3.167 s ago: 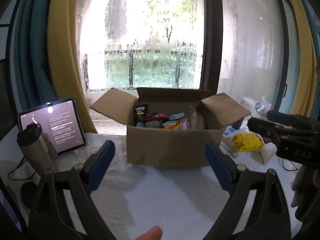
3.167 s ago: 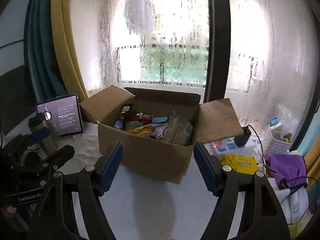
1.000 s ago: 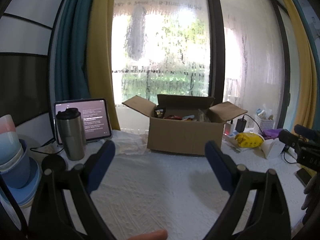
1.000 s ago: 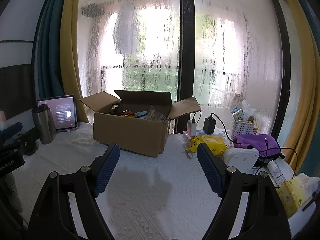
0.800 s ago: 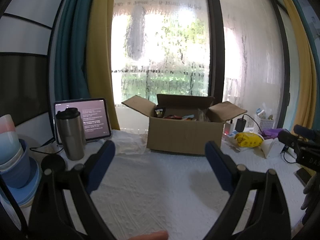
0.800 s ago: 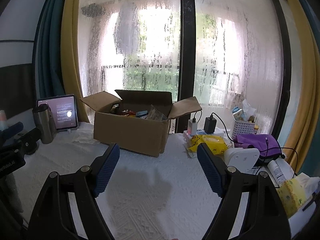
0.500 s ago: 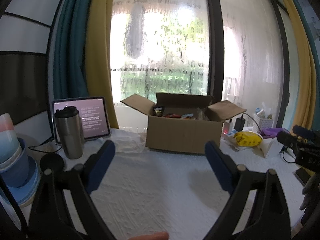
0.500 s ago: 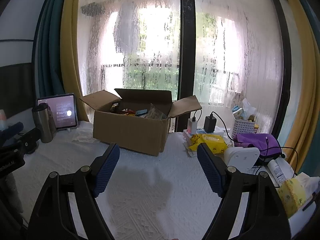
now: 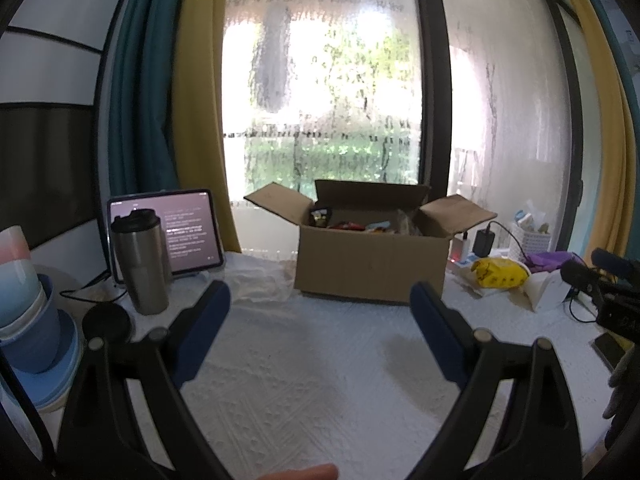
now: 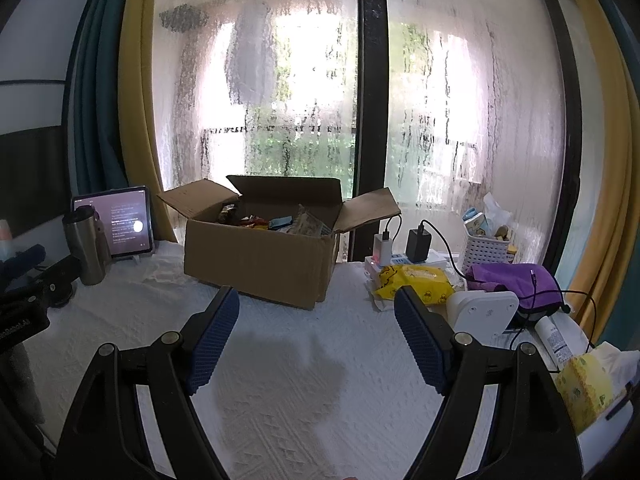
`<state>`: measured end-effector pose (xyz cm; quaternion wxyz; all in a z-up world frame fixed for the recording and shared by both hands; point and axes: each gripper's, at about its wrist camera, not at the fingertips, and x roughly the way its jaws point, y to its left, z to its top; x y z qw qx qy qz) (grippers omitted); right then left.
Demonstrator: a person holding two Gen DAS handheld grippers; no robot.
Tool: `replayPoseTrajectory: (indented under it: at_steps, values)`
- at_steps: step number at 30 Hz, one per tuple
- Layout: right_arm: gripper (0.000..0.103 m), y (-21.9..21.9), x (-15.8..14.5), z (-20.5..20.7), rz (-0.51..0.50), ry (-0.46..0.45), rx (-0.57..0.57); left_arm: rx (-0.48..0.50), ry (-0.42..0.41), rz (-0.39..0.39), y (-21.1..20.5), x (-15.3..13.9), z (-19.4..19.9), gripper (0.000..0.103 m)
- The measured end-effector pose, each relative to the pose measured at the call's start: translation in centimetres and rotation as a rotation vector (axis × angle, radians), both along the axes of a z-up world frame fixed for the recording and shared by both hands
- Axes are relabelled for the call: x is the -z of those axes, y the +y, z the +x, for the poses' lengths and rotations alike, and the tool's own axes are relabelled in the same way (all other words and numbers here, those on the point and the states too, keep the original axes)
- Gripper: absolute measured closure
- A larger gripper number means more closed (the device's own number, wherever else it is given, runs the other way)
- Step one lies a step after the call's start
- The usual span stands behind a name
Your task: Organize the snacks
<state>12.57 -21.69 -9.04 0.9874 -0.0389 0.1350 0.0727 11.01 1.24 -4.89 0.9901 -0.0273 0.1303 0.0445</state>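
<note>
The left gripper (image 9: 320,312) and the right gripper (image 10: 316,320) both hang above the white-covered table (image 10: 280,380), fingers spread wide and holding nothing. The cardboard box (image 10: 260,264) stands ahead of both pairs of fingers, well beyond the tips, flaps open. The snacks (image 10: 276,222) lie inside it, loosely heaped, wrappers showing above the rim; in the left view they (image 9: 360,224) sit low behind the near wall. No snack lies on the table between the fingers and the box.

This scene fits snacks gathered into the box, or a box awaiting sorting; the pictures do not settle which. Judgement: any reach into the box should enter from above the near wall, clear of the side flaps, with the fingers kept wide until one wrapper lies between them. Crinkly packets likely slip and crush; a light closure on a flat edge is advised.
</note>
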Motion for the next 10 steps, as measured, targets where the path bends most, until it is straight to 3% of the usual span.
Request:
replayPoseTrajectory:
  at_steps: [10]
  values:
    - [0.020, -0.37, -0.18, 0.04, -0.002, -0.003, -0.002, 0.012, -0.002, -0.012, -0.01, -0.02, -0.21, 0.011]
